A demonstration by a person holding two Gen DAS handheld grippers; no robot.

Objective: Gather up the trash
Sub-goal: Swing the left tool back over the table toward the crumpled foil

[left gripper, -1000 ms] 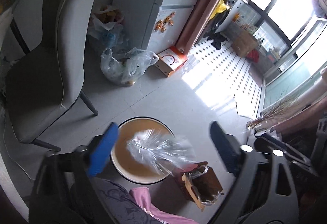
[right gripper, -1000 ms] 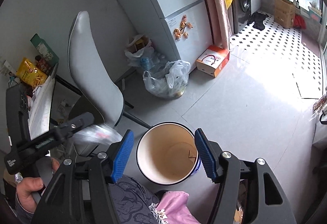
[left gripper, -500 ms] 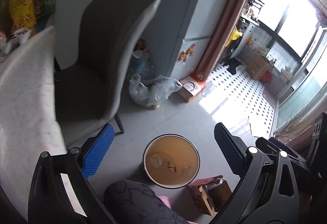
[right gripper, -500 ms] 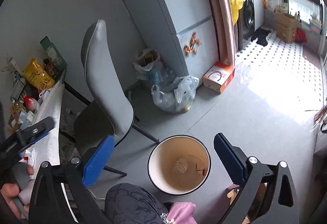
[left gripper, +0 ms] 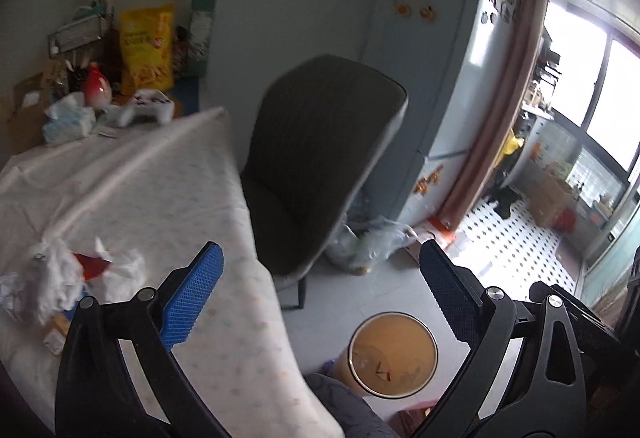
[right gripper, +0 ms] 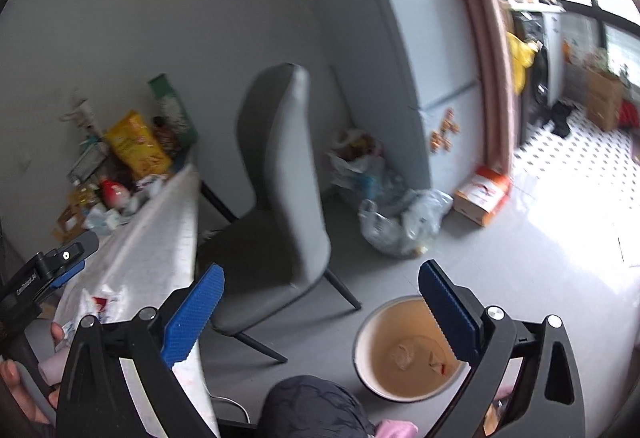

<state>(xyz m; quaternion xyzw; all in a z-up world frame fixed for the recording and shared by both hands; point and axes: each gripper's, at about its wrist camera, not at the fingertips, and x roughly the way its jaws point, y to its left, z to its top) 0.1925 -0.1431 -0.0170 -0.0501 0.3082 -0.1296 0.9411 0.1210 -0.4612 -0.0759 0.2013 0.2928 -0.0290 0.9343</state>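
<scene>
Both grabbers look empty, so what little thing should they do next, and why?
Probably move the left gripper down toward the crumpled white tissues on the table. Both it and the right gripper stand open and empty, the bin already holds scraps, and that pile is the nearest trash left.

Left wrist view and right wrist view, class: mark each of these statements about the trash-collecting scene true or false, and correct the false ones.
1. The left claw holds a tissue. False: it is open and empty.
2. The round bin stands on the floor with scraps inside. True.
3. Crumpled white tissues lie on the table. True.
4. The grey chair lies tipped over. False: it stands upright.
5. The right claw is open. True.
</scene>
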